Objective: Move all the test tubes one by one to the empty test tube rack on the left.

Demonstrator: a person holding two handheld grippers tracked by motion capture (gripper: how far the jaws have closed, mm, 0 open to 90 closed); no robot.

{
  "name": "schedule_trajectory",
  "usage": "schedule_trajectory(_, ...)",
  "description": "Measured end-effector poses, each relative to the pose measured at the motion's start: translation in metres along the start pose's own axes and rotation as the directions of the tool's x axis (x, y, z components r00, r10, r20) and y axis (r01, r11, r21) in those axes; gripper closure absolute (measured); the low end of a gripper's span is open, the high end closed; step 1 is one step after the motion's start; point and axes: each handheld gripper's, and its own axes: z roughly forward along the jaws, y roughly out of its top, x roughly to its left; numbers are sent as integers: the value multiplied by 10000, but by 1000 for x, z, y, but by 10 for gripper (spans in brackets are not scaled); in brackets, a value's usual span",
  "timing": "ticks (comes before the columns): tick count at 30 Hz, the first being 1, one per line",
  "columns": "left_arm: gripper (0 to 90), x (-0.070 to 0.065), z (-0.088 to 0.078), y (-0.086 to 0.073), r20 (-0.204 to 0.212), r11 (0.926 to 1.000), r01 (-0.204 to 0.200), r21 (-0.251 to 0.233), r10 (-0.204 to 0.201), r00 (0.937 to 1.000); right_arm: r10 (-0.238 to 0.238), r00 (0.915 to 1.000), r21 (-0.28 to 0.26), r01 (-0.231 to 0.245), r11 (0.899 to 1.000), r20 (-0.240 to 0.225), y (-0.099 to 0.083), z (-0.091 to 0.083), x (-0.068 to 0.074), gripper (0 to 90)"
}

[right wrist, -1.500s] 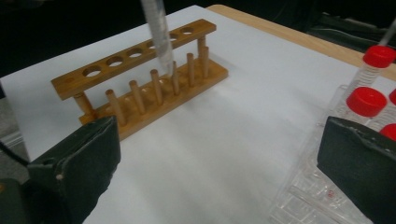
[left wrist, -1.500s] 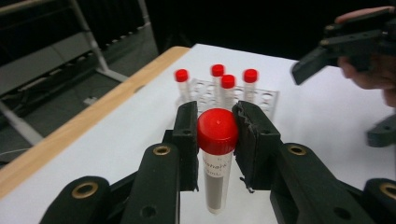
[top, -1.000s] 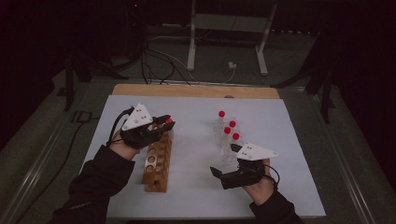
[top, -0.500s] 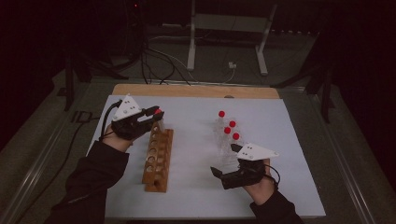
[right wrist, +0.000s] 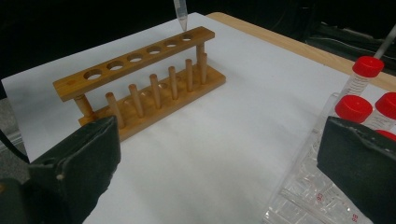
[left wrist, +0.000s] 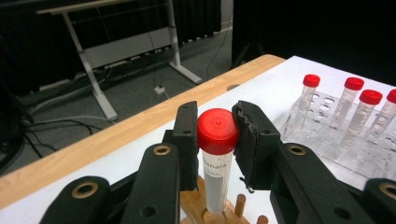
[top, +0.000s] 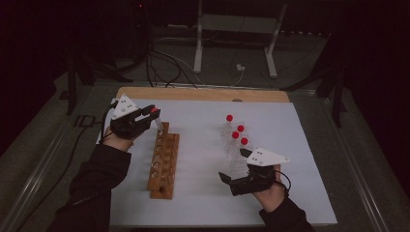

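One white sheet covers the table (top: 300, 145), and on its left stands the wooden rack (top: 163, 162), long axis running away from the person. Above its far end hole (right wrist: 188, 37) hangs the red-capped tube (left wrist: 217, 158), tilted slightly, tip just over the opening, clamped at the cap by the left gripper (top: 147, 116). That hand reaches in from the rack's left. Farther right, the right gripper (top: 231, 180) rests with jaws apart beside the clear rack (top: 234, 145).
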Motion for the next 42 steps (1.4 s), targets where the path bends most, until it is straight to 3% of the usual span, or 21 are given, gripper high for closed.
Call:
schedule_trajectory(12,720,4,14,-20,-84,9989,362,303,-359,9993,92,10000,-17,-93,10000,-22,-1,-1,-1,0)
schedule_trajectory(19,720,2,23,-35,74,9967,533,612,-538,9985,77,10000,14,-76,10000,-43,-2,0,-1,0)
schedule_trajectory(42,719,-3,38,-56,-133,9927,367,1147,-354,9993,100,9999,25,-100,9999,-100,-1,-1,-2,0)
